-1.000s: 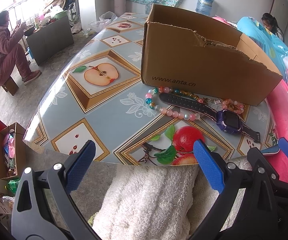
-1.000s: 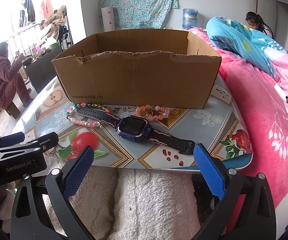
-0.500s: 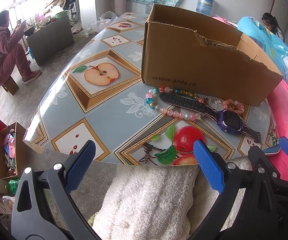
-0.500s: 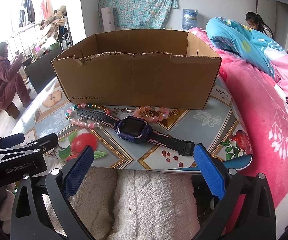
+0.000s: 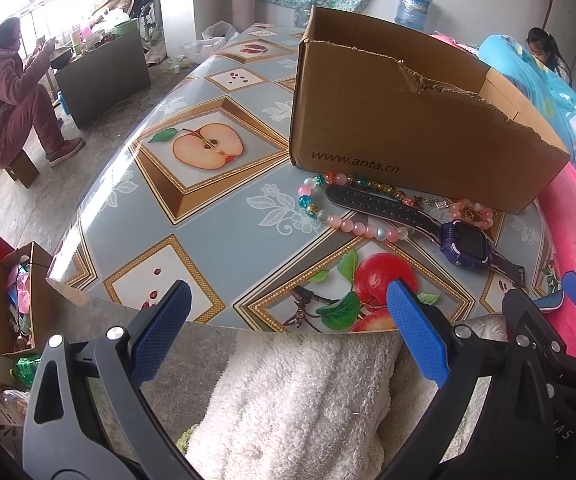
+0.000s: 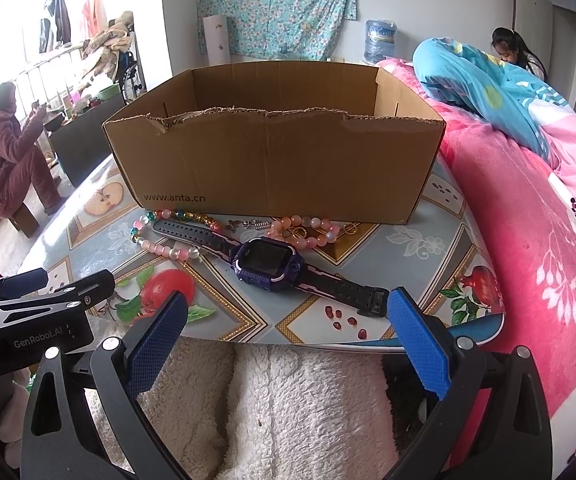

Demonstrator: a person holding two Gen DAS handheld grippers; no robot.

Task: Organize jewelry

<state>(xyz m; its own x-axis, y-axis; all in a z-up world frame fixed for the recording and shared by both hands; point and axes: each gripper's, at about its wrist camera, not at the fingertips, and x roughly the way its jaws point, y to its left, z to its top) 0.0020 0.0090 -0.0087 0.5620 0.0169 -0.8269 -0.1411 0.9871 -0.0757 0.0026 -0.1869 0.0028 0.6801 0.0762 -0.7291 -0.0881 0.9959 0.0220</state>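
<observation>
Your left gripper (image 5: 288,332) and right gripper (image 6: 286,334) gape wide, holding nothing (both off the table edge). Watch (image 6: 268,263) just ahead of right; beads (image 5: 328,216), box (image 6: 276,168) beyond.

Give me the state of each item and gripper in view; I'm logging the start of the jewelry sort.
Cardboard box: open-topped, upright, front rim torn.
Purple watch: unbuckled, flat on the table, in front of the box.
Pink-and-teal bead bracelet: on the table, one watch strap lying across it.
Pink bead bracelet: on the table by the box.
Left gripper: open, holding nothing.
Right gripper: open, holding nothing.
</observation>
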